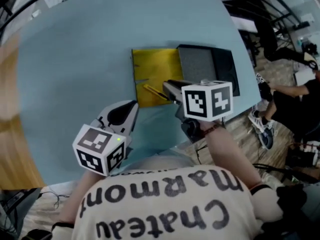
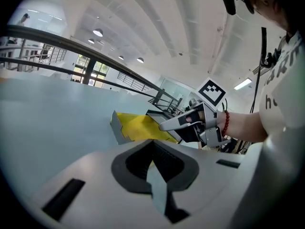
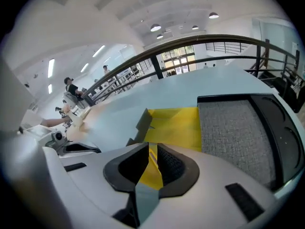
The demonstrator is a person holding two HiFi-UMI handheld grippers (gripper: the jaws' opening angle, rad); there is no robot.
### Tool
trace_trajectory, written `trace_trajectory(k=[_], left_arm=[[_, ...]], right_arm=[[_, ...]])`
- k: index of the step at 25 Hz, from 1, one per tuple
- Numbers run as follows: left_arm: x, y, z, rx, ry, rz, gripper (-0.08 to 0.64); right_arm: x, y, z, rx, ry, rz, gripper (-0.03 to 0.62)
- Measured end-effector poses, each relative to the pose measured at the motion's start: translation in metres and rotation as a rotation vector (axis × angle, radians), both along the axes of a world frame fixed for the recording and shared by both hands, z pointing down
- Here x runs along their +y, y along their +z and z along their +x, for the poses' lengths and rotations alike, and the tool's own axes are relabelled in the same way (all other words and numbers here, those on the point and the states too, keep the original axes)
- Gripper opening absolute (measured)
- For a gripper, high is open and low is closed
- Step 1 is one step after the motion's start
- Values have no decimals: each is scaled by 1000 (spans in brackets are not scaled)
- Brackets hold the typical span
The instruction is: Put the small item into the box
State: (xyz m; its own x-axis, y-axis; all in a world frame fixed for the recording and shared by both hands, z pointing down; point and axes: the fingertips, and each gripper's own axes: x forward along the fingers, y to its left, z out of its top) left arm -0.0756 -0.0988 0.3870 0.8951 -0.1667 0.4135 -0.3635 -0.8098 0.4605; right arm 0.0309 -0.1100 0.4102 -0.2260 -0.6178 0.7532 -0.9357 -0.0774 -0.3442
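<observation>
Right gripper (image 1: 168, 86), clamped on what seems a thin yellow strip (image 1: 152, 91) lying along its jaws, is held over the open yellow cardboard box's (image 1: 155, 64) near edge, nearer than the closed left gripper (image 1: 131, 108).

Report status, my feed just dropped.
Left tool shut, empty. Right tool shut on yellow flap of the box. Small item not in sight. Nothing blocking.

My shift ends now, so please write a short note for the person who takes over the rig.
Left gripper: shut, empty, above the table, apart from the box.
Right gripper: shut on the yellow flap at the near edge of the open yellow box.
Black tray, grey-lined, lies beside the box.
Done: nothing; the box looks empty.
Left: the small item shows in no view; find it, put it in.
</observation>
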Motion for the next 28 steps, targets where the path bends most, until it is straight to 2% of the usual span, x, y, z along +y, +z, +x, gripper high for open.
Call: trace_trajectory(k=[3,7,11,18,20,24,28], left_arm=[[6,-15,7,-9,-55,24,2],[6,-34,20,39,-175,24,2],[19,-57,29,100,-316,33,2],[58,-120,58,141,-356,163,2],[71,-131,61,152,-366,181,2],[96,-141,73,148,-348,230,2],[116,-144,92,146,-329,280,2]], right_arm=[[5,-13,9,9,-32,75,75],[11,-24,22,30,-74,189,71],[28,-66,21,-101,-99,384,71],[63,-161,49,-293,-141,650,71],[76,-168,60,-279,-142,660,71],[102,-161,77,-189,-172,617,71],[126,-152,90,-135,-245,617,71]])
